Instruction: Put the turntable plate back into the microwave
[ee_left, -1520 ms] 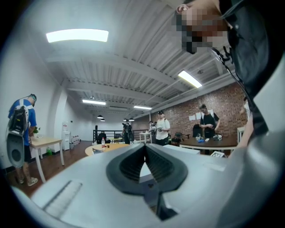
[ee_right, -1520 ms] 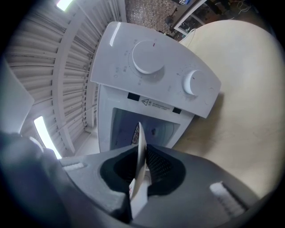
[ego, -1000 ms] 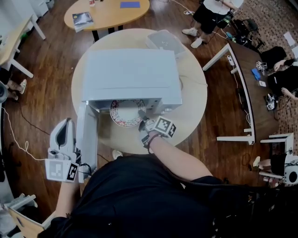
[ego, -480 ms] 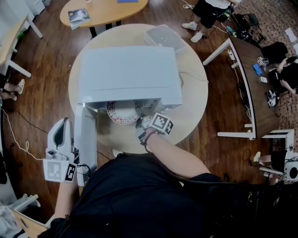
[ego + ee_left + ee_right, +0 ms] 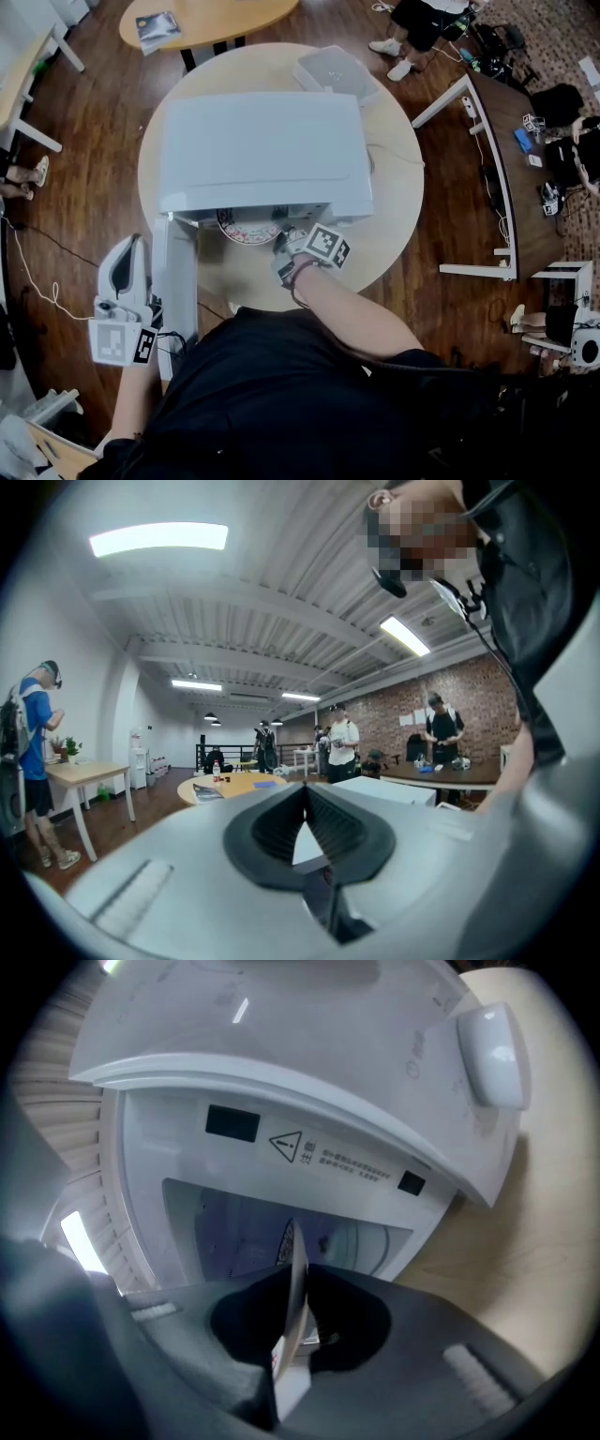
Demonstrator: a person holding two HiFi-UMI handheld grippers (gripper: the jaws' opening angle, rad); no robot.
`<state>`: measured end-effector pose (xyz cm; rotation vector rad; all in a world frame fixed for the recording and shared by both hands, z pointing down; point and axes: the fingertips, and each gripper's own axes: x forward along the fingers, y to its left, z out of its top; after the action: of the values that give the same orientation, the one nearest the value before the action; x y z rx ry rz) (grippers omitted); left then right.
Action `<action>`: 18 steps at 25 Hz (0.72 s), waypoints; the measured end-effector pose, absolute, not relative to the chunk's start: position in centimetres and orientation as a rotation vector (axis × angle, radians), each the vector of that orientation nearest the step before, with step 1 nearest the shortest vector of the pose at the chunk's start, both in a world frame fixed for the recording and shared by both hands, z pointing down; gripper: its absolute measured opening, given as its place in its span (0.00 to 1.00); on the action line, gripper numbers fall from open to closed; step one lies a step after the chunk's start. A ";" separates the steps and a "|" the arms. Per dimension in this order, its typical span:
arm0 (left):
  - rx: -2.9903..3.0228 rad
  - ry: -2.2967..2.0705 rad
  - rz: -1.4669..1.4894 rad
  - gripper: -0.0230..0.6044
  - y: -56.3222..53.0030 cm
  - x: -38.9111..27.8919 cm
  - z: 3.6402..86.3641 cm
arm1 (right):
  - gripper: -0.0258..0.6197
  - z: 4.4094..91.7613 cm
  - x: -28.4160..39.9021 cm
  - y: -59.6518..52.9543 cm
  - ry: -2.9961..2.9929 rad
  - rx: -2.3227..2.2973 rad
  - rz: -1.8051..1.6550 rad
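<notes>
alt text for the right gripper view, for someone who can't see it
The right gripper has its jaws shut on the rim of the turntable plate, seen edge-on and aimed into the open cavity of a white microwave. A rounded white knob sits at upper right, with a pale wooden table at right.

Head view looked steeply down from above the person, set well back, with the whole microwave (image 5: 262, 150) and its round table (image 5: 398, 220) in frame. Right gripper view sat close at the microwave's open front, facing into the cavity, rolled sideways. These 2 shared the front edge and the turntable plate (image 5: 246, 228). Left gripper view faced level across the room toward a brick wall (image 5: 473, 691) — it shared only the far oval table (image 5: 202, 14) with the head view.
</notes>
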<state>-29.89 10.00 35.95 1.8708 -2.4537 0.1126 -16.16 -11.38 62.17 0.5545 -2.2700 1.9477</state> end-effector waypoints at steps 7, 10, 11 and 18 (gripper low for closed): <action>1.843 -2.455 0.092 0.04 9.7 -30.6 36.3 | 0.08 62.5 -17.1 -11.5 -2.264 0.561 1.955; 1.843 -2.450 0.086 0.04 9.2 -30.8 36.4 | 0.08 62.7 -17.4 -11.7 -2.256 0.562 1.955; 1.846 -2.446 0.085 0.04 9.0 -30.8 36.4 | 0.08 62.7 -17.5 -11.9 -2.254 0.567 1.956; 1.847 -2.432 0.091 0.04 8.5 -31.4 36.5 | 0.08 62.9 -18.3 -12.1 -2.262 0.595 1.981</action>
<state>-31.38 8.54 36.47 1.8467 -2.4322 0.0906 -18.29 -12.14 62.88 0.5948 -2.2621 1.9815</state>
